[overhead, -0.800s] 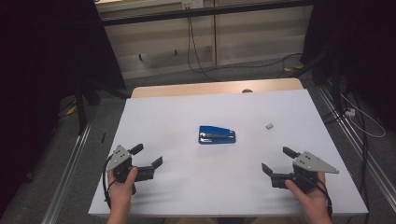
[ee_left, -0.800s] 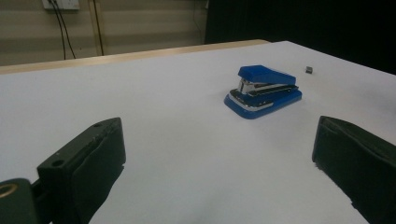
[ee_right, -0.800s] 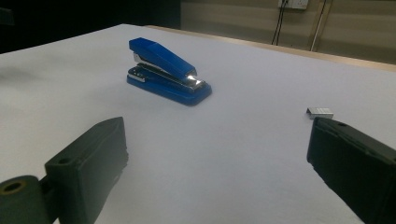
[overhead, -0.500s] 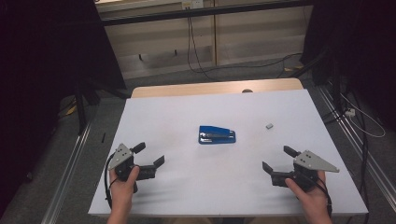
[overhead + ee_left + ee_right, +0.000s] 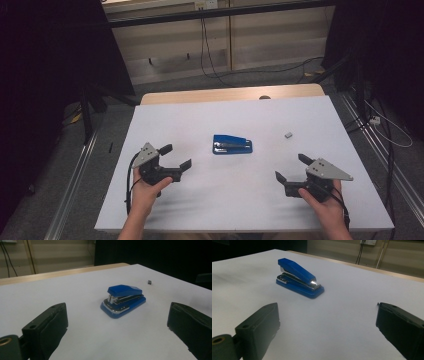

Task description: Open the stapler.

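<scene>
The left gripper (image 5: 175, 156), a black two-jaw tool topped by a grey three-cornered plate, is held by the person's left hand (image 5: 145, 192) over the near left part of the white rectangular table top (image 5: 165, 115). Its jaws are spread wide, and nothing is caught between them. In the left gripper view, the black padded fingers (image 5: 53, 320) are seen rising at either side of the picture, with bare white surface between them and the stapler ahead.

A small blue plastic stapler with a silver metal magazine (image 5: 232, 144) is found near the middle of the table, lying flat on its base, well apart from both grippers and touched by neither. In the right gripper view the stapler (image 5: 298, 277) is seen side on, its blue top arm raised at the far end above the metal magazine.

Farther right and a little beyond the stapler, a tiny grey block (image 5: 288, 135) is seen lying alone on the white surface.

The right gripper (image 5: 293, 168), of the same build, is held by the person's right hand (image 5: 325, 207) over the near right part of the table. Its jaws are likewise spread wide and empty, and are turned towards the stapler.
</scene>
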